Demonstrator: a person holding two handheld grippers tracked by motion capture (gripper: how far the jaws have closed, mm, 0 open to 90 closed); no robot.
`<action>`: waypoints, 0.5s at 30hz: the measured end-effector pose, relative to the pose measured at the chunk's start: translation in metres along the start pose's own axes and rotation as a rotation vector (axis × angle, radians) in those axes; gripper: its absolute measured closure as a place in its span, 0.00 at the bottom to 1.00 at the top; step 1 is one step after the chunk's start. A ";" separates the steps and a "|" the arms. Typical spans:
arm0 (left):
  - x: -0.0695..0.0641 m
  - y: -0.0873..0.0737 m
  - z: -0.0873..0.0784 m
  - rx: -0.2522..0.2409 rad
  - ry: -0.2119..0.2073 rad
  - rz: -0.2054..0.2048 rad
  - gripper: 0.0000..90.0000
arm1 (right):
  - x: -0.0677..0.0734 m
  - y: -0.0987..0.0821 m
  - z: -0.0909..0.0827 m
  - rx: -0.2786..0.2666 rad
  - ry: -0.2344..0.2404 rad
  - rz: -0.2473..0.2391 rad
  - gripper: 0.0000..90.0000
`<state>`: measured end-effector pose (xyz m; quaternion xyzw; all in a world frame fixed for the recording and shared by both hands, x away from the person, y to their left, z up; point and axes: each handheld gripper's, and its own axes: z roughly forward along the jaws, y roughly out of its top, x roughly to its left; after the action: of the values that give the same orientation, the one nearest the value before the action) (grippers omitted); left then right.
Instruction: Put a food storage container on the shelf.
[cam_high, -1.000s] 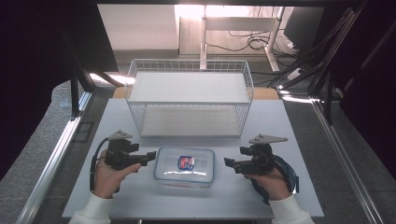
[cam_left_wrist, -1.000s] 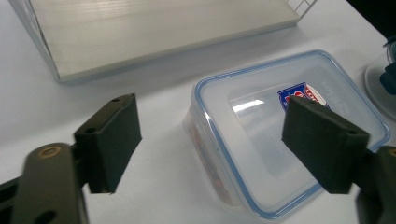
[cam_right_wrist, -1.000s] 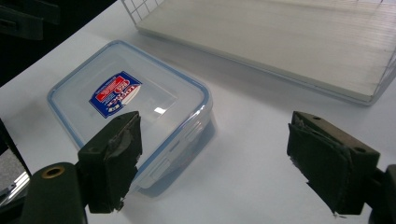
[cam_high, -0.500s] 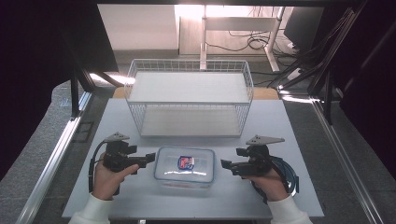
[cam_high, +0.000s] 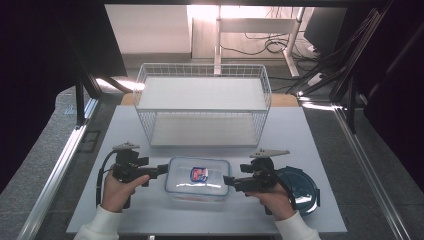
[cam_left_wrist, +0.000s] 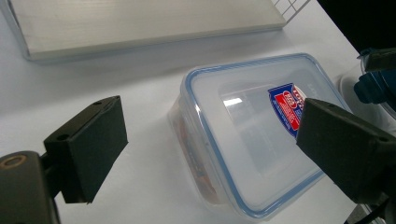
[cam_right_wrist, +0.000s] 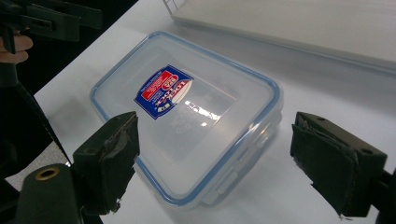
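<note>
A clear lidded plastic box (cam_high: 198, 180) with a blue seal and a red-and-blue label lies flat at the front middle of the white table (cam_high: 320, 145). My left gripper (cam_high: 162, 170) points at its left end. Its jaws have just been opening and now stand wide in the left gripper view (cam_left_wrist: 210, 121), with the box (cam_left_wrist: 252, 135) ahead between them and untouched by the pads. My right gripper (cam_high: 227, 181) points at the box's right end and is open (cam_right_wrist: 215, 130), with the near end of the box (cam_right_wrist: 187, 116) between its jaws, untouched.
A white wire basket (cam_high: 202, 107) with two shelves stands at the back middle of the table. A dark blue round lid (cam_high: 302, 192) lies under the right hand. The table's front edge runs just behind both hands.
The right gripper has slid left up to the box's right end. The left hand has kept its place.
</note>
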<state>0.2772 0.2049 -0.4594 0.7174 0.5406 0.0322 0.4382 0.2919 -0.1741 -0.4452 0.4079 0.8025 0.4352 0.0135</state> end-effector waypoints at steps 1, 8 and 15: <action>0.000 0.000 0.000 0.000 0.000 0.000 0.09 | 0.000 0.000 0.000 0.000 0.000 0.000 0.17; 0.010 -0.003 0.015 0.028 -0.084 -0.048 0.09 | 0.001 0.001 0.024 0.027 -0.024 0.074 0.15; 0.013 -0.005 0.027 0.058 -0.128 -0.069 0.10 | 0.000 -0.004 0.035 0.047 -0.038 0.144 0.11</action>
<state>0.2926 0.1992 -0.4853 0.7112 0.5367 -0.0444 0.4518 0.3022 -0.1513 -0.4693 0.4729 0.7807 0.4083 -0.0120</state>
